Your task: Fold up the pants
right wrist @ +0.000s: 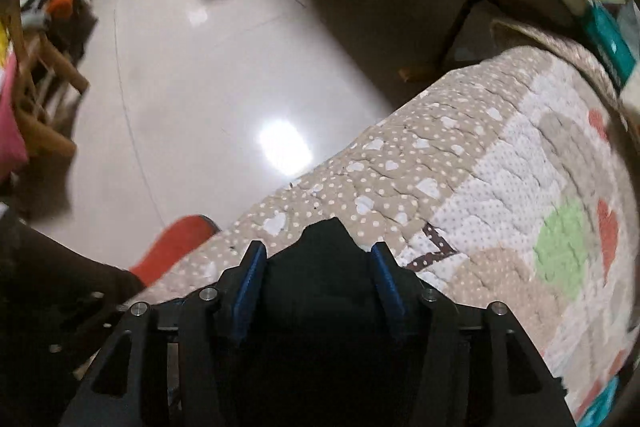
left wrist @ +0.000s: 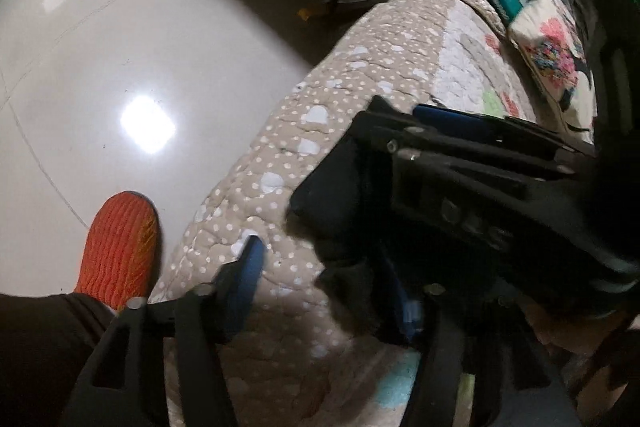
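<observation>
Here, above the quilt (right wrist: pixel 460 163), the right gripper (right wrist: pixel 318 259) is pinching black pants (right wrist: pixel 320 267), the left gripper's (left wrist: pixel 332 279) fingers spreading wide beside them.

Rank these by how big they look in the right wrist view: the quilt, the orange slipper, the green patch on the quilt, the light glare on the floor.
1. Quilt, by far the largest.
2. Orange slipper and green patch: look alike in size, and the slipper is partly hidden, so unranked.
3. Light glare, smallest.
</observation>
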